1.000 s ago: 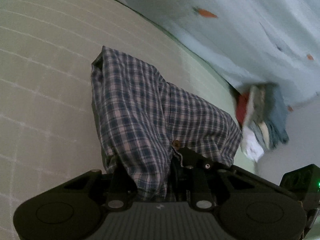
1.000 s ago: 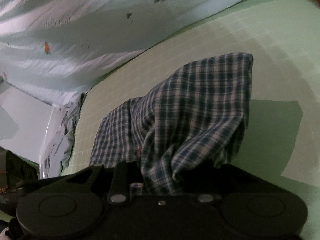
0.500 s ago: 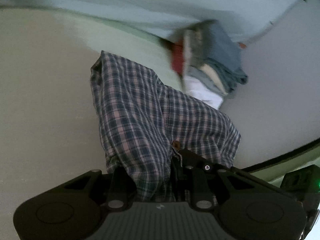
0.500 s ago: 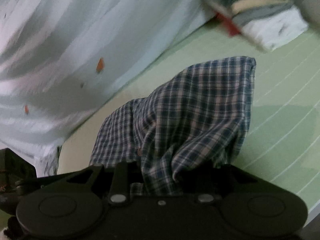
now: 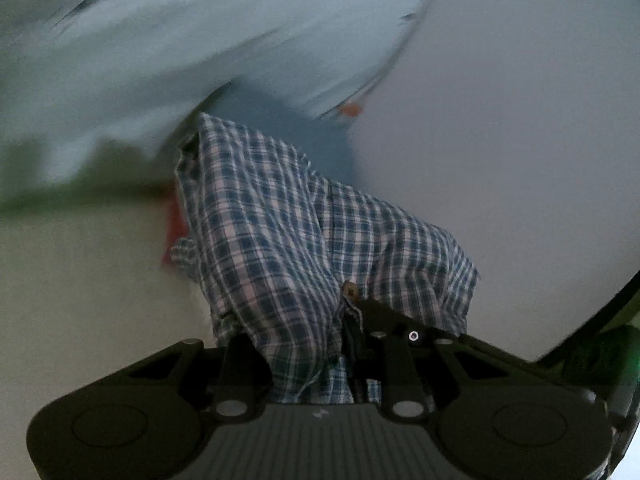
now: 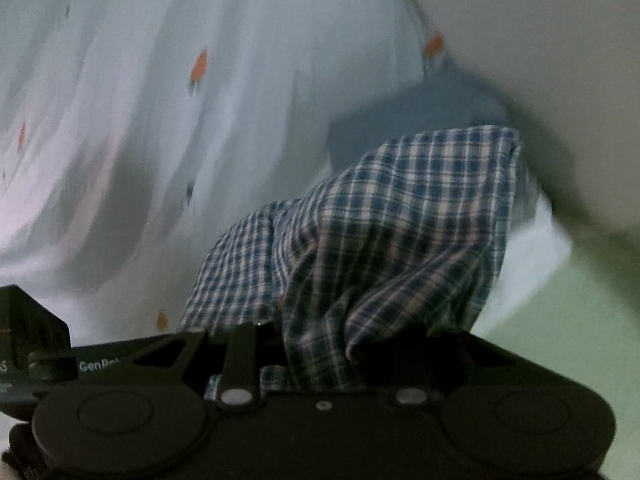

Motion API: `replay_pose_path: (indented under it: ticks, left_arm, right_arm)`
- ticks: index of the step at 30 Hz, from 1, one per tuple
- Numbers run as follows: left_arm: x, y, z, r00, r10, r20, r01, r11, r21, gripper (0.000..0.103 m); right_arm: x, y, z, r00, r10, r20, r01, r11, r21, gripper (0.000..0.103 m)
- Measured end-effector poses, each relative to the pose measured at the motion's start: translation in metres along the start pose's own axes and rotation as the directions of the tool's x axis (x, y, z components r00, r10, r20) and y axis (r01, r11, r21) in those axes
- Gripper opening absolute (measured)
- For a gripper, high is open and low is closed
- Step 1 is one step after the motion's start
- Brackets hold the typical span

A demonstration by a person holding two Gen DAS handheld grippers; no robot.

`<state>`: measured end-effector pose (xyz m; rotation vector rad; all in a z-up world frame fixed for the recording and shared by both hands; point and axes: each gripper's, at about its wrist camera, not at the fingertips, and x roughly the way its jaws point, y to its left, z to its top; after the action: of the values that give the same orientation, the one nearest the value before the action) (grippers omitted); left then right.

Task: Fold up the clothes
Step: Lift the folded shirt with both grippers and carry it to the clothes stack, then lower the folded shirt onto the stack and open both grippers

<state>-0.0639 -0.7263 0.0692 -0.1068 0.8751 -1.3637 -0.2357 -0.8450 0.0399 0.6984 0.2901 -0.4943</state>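
A folded blue-and-white plaid shirt (image 5: 304, 240) is bunched between the jaws of my left gripper (image 5: 320, 344), which is shut on it; a brown button shows near the right finger. The same plaid shirt (image 6: 392, 232) drapes over my right gripper (image 6: 328, 344), also shut on it, and hides its fingertips. Both hold the shirt in the air just short of a blurred stack of folded clothes (image 5: 288, 120), blue on top with a red edge lower down. The stack's blue top (image 6: 432, 108) rises right behind the shirt in the right wrist view.
A pale curtain (image 6: 160, 120) with small orange marks hangs behind the stack. A plain light wall (image 5: 500, 120) fills the right. The pale green mattress (image 6: 568, 320) lies below at the right. The left gripper's body (image 6: 28, 336) pokes in at the right view's left edge.
Both grippers have swung sideways and upward with the shirt, from over the open mattress to right in front of the stack of folded clothes. The grip on the shirt is unchanged.
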Motion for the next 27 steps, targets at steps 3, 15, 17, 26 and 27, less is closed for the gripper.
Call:
replay_pose_path:
  ticks: [3, 15, 17, 26, 27]
  left_arm:
    - [0.023, -0.015, 0.040, 0.999, -0.027, 0.040, 0.025, 0.999, 0.044, 0.026]
    - [0.141, 0.018, 0.146, 0.983, 0.149, 0.105, -0.157, 0.985, 0.076, 0.050]
    - [0.161, 0.035, 0.137, 0.978, 0.205, 0.040, -0.208, 0.975, 0.083, 0.050]
    - [0.155, 0.048, 0.113, 0.969, 0.238, 0.064, -0.243, 0.965, 0.102, 0.073]
    - [0.151, 0.046, 0.114, 0.965, 0.249, 0.079, -0.257, 0.960, 0.114, 0.077]
  right_arm:
    - [0.006, -0.011, 0.049, 0.998, 0.008, 0.059, -0.006, 0.999, -0.040, 0.029]
    - [0.126, -0.064, 0.188, 0.983, -0.094, 0.160, 0.117, 0.984, -0.137, 0.081]
    - [0.164, -0.091, 0.181, 0.987, -0.138, 0.077, 0.144, 0.986, -0.079, 0.082]
    - [0.178, -0.104, 0.154, 0.957, -0.288, 0.038, 0.290, 0.952, -0.099, 0.095]
    - [0.174, -0.099, 0.154, 0.949, -0.312, 0.043, 0.315, 0.941, -0.123, 0.095]
